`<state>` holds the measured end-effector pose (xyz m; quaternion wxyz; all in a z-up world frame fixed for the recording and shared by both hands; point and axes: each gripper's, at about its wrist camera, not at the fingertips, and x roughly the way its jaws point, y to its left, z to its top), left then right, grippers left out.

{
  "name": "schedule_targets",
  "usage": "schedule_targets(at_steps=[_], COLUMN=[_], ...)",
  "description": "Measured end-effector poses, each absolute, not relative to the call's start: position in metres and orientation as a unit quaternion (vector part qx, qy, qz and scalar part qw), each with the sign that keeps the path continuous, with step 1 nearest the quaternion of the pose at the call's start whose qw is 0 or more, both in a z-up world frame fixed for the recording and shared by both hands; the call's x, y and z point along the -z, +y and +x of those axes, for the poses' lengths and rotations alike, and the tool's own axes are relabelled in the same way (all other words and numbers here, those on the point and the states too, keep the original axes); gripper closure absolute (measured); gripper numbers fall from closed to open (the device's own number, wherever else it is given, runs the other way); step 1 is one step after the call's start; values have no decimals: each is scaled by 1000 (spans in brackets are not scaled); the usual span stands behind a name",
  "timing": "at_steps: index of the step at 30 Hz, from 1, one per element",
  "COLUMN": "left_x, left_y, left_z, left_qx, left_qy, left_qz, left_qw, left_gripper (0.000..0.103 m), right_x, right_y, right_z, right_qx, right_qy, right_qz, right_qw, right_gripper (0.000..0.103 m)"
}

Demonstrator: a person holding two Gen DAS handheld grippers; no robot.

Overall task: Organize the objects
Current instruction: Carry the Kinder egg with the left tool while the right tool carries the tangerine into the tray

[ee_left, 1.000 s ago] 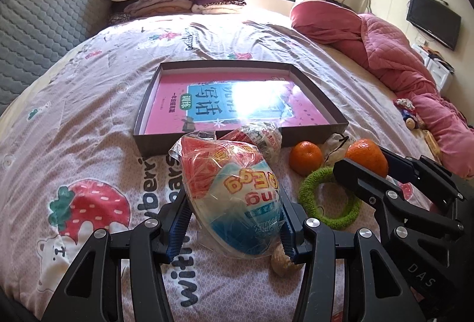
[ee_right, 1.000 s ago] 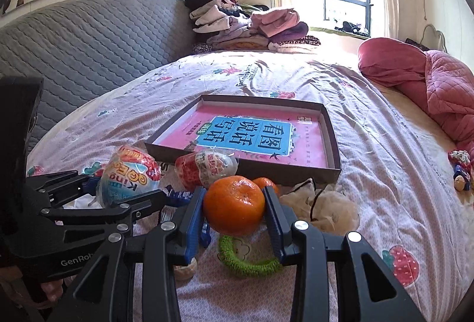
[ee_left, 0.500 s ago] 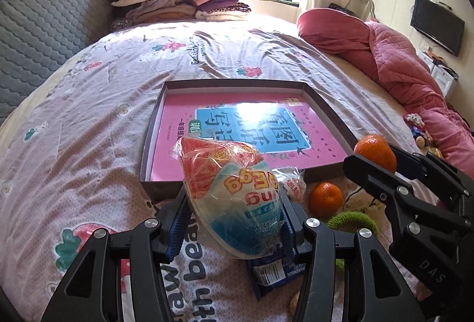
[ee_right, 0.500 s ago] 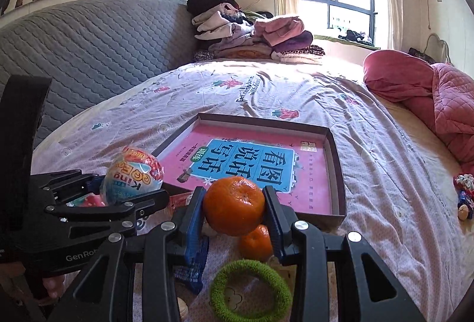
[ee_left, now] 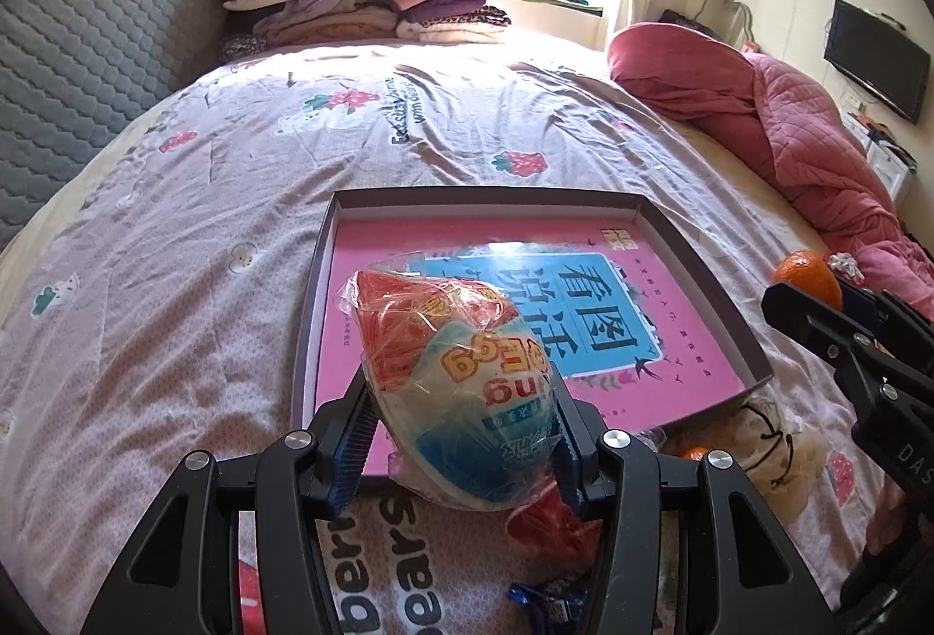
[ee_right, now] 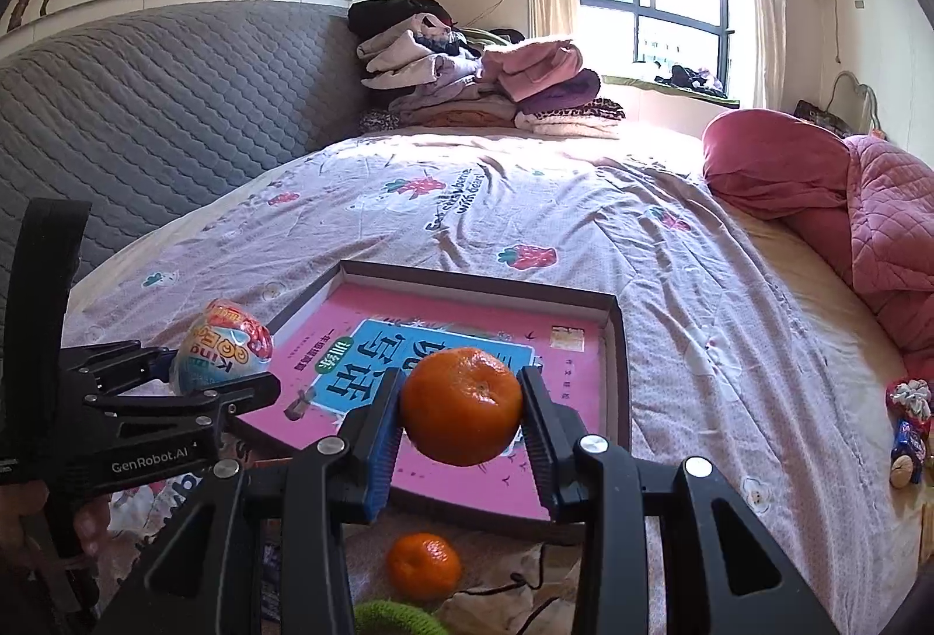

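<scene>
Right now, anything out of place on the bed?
Yes: loose clutter lies outside the tray. A second orange, a green ring and a crumpled bag sit on the sheet by its near edge. The tray holds only a pink book.

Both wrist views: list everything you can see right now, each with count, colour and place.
Shallow cardboard box: one, dark rim, on the bed; pink-and-blue book inside.
Wrapped egg-shaped toy: one, red, white and blue, in the left gripper.
Tangerines: two, orange; one in the right gripper, one on the bed below it.
Knitted ring: one, green, bottom edge.
Folded clothes: one pile, mixed colours, far end.
Quilt: one, pink, right side.
Left gripper: black, closed on the toy.
Right gripper: black, closed on a tangerine.
</scene>
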<state>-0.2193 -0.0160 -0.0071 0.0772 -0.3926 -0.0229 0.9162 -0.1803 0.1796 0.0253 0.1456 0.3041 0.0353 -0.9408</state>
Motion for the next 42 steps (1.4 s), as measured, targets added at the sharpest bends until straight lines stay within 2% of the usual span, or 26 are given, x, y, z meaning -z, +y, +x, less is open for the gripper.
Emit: schedule_targets(at_steps=[20,42], left_x=[54,67], left_y=[-23,-22], left_z=[-257,-262], left_qx=[-894,-886], left_qy=[-24,-8], left_qz=[-440,-458], left_qw=[78,76], left_gripper=[49,49], right_x=[40,59], right_y=[180,184], right_z=[-237,-242], right_qx=[903,887], right_qy=[57,55], right_qz=[403,444], right_qw=[137,116], right_gripper=[64,64])
